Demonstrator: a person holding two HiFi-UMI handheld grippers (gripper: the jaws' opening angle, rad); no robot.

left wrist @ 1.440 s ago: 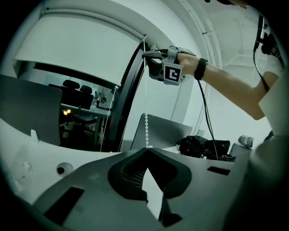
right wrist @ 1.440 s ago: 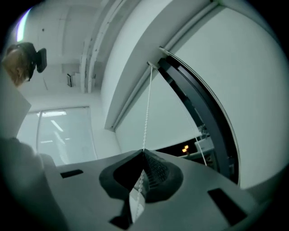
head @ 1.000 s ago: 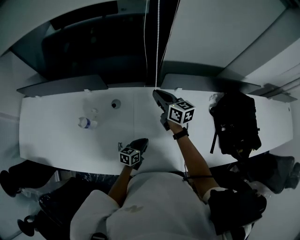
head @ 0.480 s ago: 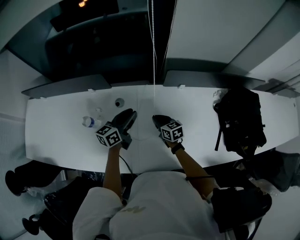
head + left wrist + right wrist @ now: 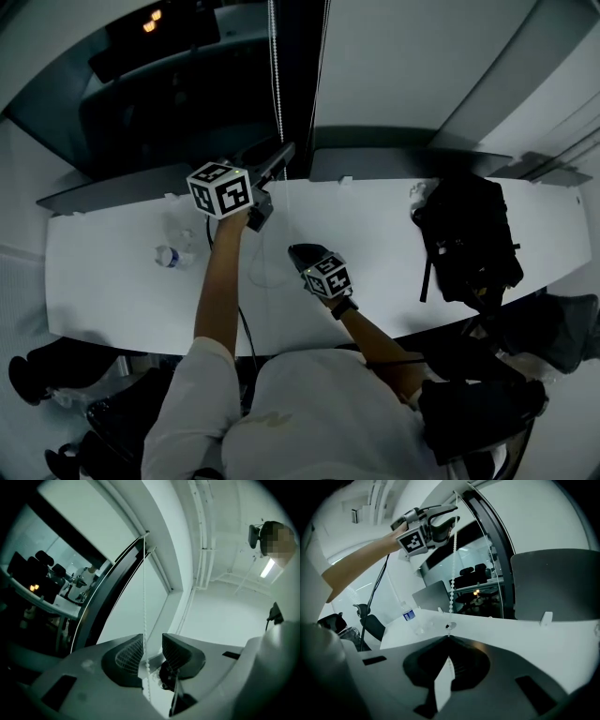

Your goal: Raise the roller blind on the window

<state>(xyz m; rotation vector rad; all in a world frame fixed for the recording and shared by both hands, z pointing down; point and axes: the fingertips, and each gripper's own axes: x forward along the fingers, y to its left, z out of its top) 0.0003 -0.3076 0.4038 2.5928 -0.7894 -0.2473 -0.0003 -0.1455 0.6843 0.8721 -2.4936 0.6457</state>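
Our left gripper [image 5: 283, 151], upper centre of head view: jaws opening, bead chain [image 5: 276, 75] hanging between pads, ungripped. Our right gripper [image 5: 298, 251], mid-frame: clenched on chain lower down. Risk: right grip slips before left clamps, so chain runs back and lift is lost.

Office mtg room, dim light.
Long white table [image 5: 112, 300] runs along a glazed wall w/ a roller blind [image 5: 403, 56]; low grey divider panels [image 5: 127, 183] stand at its far edge. Black office chairs [image 5: 37, 370] sit by the near side. More chairs [image 5: 43, 557] + desks show thru the glass in the next rm. Water bottle [image 5: 171, 256] & black backpack [image 5: 469, 244] lie on the table; strip light [image 5: 268, 567] on the ceiling.
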